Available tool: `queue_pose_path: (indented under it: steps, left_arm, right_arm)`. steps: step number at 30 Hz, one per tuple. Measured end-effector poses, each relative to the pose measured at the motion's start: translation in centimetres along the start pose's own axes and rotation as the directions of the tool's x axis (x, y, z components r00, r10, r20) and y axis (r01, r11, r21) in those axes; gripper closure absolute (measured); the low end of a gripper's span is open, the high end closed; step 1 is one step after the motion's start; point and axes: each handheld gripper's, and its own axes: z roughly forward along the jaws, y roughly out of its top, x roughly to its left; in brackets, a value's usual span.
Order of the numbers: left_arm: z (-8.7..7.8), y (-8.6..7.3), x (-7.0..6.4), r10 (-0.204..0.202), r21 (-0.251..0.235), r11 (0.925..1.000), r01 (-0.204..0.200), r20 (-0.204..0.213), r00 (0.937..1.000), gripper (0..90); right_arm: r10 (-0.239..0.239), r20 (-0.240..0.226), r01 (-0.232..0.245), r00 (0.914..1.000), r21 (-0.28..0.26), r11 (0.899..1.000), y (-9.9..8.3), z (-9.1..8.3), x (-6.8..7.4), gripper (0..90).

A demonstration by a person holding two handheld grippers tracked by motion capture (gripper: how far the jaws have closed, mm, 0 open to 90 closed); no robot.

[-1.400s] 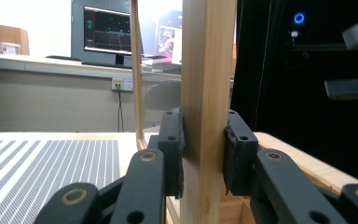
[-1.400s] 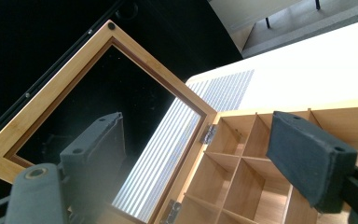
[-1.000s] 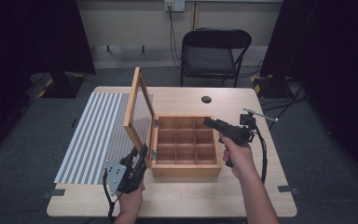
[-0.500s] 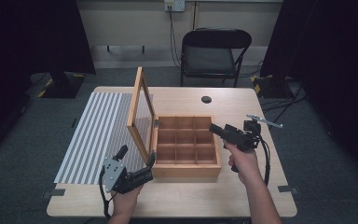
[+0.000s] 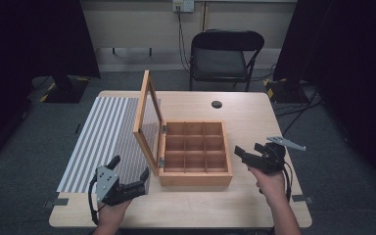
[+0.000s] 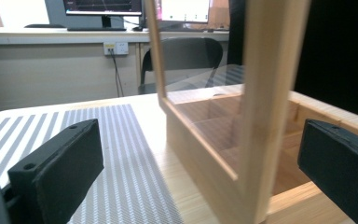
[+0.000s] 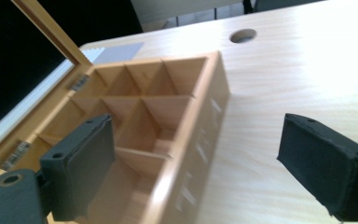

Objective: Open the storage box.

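The box (image 5: 195, 152) sits mid-table with its lid (image 5: 147, 120) propped upright on the hinges, so all the compartments are open to reach. Both grippers, left (image 5: 129, 182) and right (image 5: 247, 154), flank it with jaws spread wide, holding nothing

Wooden table (image 5: 254, 112) — striped mat (image 5: 103, 137), compartment box (image 5: 194, 175).
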Motion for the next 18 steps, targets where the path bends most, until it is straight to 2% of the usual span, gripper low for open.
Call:
queue_pose_path:
  steps: [5,10,15,18]
  left_arm:
    - [-0.4,-0.2,1.7,0.008,0.038,0.9993,-0.008,-0.016,0.9998,0.0]
    - [-0.7,-0.4,3.3,-0.007,0.064,0.9979,0.01,-0.046,0.9989,0.0]
    - [-1.0,-0.7,4.9,-0.033,0.083,0.9958,0.039,-0.078,0.9964,0.0]
    - [-1.2,-1.1,5.8,-0.064,0.103,0.992,0.074,-0.101,0.9929,0.0]
  right_arm:
    - [-0.006,0.041,0.005,0.9991,0.025,1.0,-1.6,-0.7,-1.3,9.7]
    - [0.01,0.065,-0.012,0.9978,0.031,0.999,-3.1,-1.4,-2.5,9.7]
    - [0.006,0.102,-0.011,0.9948,0.043,0.999,-4.3,-2.3,-3.4,9.7]
    - [0.005,0.123,-0.011,0.9924,0.051,0.999,-5.1,-3.0,-4.0,9.7]
